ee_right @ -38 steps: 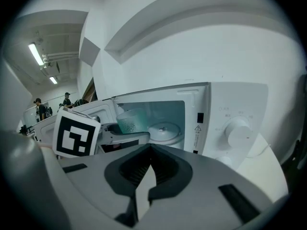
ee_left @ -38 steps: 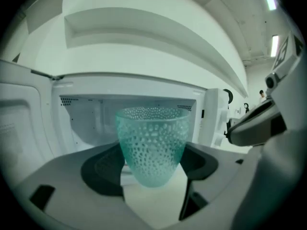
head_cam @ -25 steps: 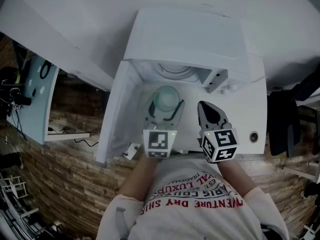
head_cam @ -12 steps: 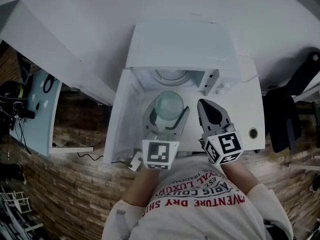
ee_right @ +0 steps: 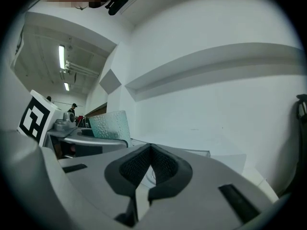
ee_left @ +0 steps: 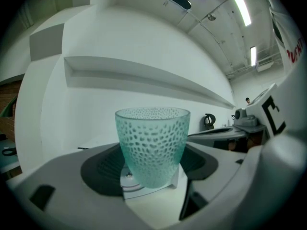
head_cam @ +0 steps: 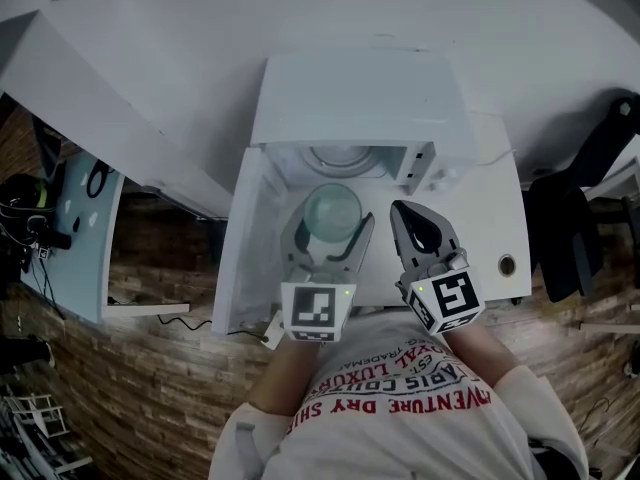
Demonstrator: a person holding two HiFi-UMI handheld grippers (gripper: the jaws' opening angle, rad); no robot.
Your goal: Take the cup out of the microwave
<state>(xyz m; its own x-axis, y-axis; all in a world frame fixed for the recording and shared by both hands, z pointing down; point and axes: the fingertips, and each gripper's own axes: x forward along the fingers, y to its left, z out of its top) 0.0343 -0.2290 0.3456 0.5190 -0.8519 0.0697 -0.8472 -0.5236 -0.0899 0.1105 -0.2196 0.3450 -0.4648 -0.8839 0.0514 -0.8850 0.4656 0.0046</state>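
Observation:
A teal dimpled glass cup [head_cam: 332,208] stands upright between the fingers of my left gripper [head_cam: 333,224], which is shut on it in front of the white microwave's [head_cam: 360,88] open cavity. In the left gripper view the cup [ee_left: 152,145] is clamped low down between the dark pads of the left gripper [ee_left: 151,169], with the wall behind it. My right gripper [head_cam: 401,211] hovers just right of the cup, shut and empty. In its own view the right gripper's [ee_right: 149,153] pads meet, and the cup [ee_right: 110,124] shows at the left.
The microwave door [head_cam: 243,243] hangs open at the left. The round turntable [head_cam: 345,156] lies inside the cavity. The white counter [head_cam: 495,218] has a small round fitting [head_cam: 507,265]. A black chair [head_cam: 575,228] stands at the right, and a light blue panel [head_cam: 75,228] at the left.
Both grippers have risen in front of the microwave opening, the left one carrying the cup up with it. The right gripper has rolled slightly.

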